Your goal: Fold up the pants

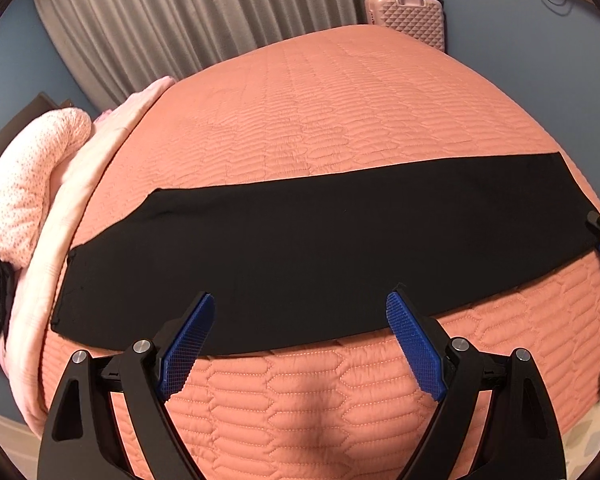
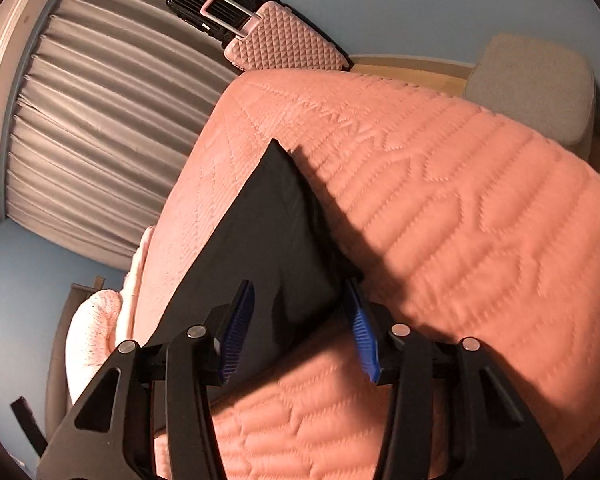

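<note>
Already folded lengthwise, black pants across coral bedspread. Left gripper spread wide, empty, at 6 o'clock; right gripper straddling hem, unclosed — likely missing a layer, skewing fold.

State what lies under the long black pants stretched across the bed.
The black pants lie flat on the salmon quilted bedspread, which shows on every side. The part beneath the cloth is covered.

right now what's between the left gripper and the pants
Nothing but bare quilted bedspread: in the left wrist view the open left gripper hovers at the near edge of the black pants.
</note>
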`<action>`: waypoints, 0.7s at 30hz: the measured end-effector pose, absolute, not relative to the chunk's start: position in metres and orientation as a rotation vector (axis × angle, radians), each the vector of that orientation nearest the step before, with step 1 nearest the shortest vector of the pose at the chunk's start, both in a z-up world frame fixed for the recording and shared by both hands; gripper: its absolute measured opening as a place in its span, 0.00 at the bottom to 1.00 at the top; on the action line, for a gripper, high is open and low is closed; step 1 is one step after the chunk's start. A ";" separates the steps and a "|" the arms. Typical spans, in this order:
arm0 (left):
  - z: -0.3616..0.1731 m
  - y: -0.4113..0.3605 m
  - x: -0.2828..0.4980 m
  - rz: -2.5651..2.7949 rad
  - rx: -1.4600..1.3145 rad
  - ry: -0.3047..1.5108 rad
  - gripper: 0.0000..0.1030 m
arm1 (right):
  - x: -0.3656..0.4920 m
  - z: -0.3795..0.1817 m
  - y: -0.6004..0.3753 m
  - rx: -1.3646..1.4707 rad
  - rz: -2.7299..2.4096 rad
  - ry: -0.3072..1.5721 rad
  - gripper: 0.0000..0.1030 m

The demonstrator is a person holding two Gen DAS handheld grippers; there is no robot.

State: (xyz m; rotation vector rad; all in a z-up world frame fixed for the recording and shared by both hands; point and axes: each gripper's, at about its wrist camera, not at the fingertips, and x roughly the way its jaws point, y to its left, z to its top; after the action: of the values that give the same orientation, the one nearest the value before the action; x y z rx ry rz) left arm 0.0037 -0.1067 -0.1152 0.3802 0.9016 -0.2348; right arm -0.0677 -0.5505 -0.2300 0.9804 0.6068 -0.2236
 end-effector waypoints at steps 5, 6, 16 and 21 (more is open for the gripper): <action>-0.118 -0.095 0.006 -0.208 0.373 0.910 0.83 | -0.070 -0.221 -0.545 0.961 -0.246 0.621 0.13; -0.118 -0.089 0.008 -0.202 0.368 0.910 0.83 | -0.066 -0.214 -0.541 0.937 -0.251 0.619 0.12; -0.127 0.017 0.029 -0.070 0.201 0.948 0.83 | 0.050 -0.100 -0.353 0.470 0.045 0.721 0.12; -0.130 0.090 0.032 0.017 0.143 0.940 0.83 | 0.131 -0.124 -0.203 0.354 0.248 0.844 0.12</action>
State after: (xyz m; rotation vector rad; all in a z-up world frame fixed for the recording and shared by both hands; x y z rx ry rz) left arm 0.0319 0.0899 -0.1305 0.1429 0.9403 0.0172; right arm 0.1310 -0.2025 -0.1236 0.3538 0.8444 0.2478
